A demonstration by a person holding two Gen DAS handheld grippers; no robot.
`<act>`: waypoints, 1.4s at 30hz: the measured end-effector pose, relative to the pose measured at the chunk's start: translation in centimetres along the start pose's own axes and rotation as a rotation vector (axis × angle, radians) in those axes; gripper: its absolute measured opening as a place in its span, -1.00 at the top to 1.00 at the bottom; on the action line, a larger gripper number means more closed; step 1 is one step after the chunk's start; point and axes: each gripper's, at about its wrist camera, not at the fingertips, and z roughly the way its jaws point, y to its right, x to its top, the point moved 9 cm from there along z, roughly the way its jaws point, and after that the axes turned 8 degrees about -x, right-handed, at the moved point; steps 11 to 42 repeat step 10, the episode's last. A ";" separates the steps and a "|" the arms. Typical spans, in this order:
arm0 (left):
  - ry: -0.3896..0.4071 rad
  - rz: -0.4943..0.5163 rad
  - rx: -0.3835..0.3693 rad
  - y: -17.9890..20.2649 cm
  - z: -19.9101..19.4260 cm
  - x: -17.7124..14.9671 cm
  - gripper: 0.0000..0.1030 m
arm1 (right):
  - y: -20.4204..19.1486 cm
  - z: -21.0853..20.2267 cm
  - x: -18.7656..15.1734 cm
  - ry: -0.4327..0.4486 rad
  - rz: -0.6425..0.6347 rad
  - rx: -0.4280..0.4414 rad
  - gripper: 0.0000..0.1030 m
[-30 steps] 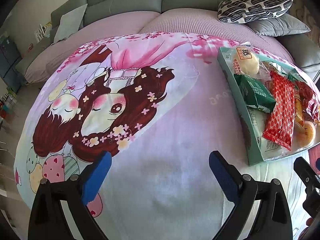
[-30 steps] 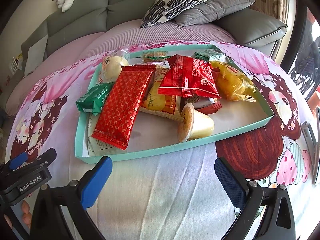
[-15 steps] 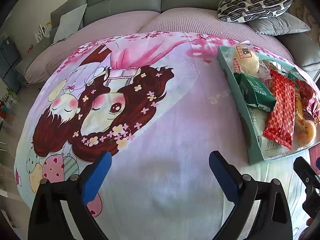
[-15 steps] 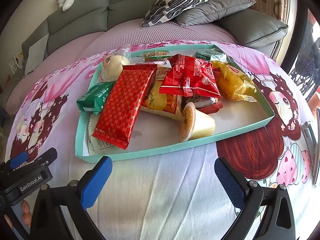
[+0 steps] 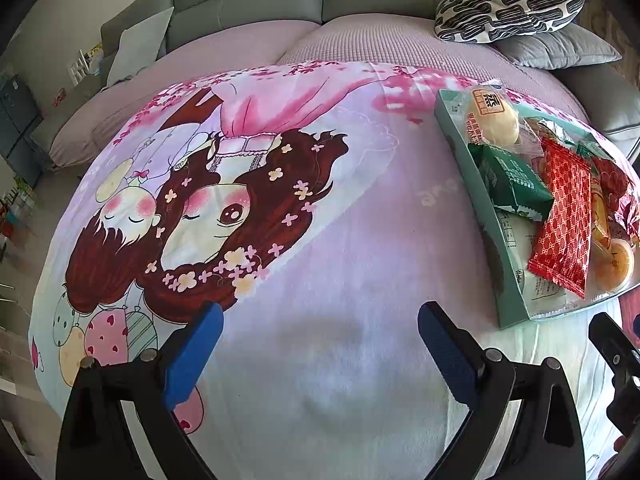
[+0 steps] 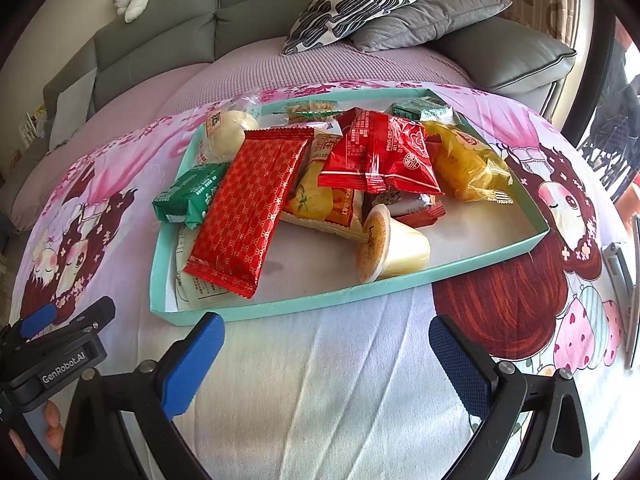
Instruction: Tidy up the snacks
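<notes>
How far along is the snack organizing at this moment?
Nothing looks sorted yet: the snacks, including the long red packet and jelly cup, lie jumbled in the teal tray. Nothing is in hand; the left tool and right tool are open and empty over the blanket. All the sorting remains.

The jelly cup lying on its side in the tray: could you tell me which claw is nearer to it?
Right. The right claw faces the jelly cup just beyond the tray's near wall; the left claw sits off to the tray's left.
</notes>
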 end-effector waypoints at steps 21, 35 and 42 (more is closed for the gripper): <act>0.036 -0.020 0.004 -0.6 -0.5 0.4 -0.90 | 0.0 0.0 -0.1 -0.001 -0.001 -0.001 -1.00; 0.036 -0.020 0.004 -0.6 -0.5 0.4 -0.90 | 0.0 0.0 -0.1 -0.001 -0.001 -0.001 -1.00; 0.036 -0.020 0.004 -0.6 -0.5 0.4 -0.90 | 0.0 0.0 -0.1 -0.001 -0.001 -0.001 -1.00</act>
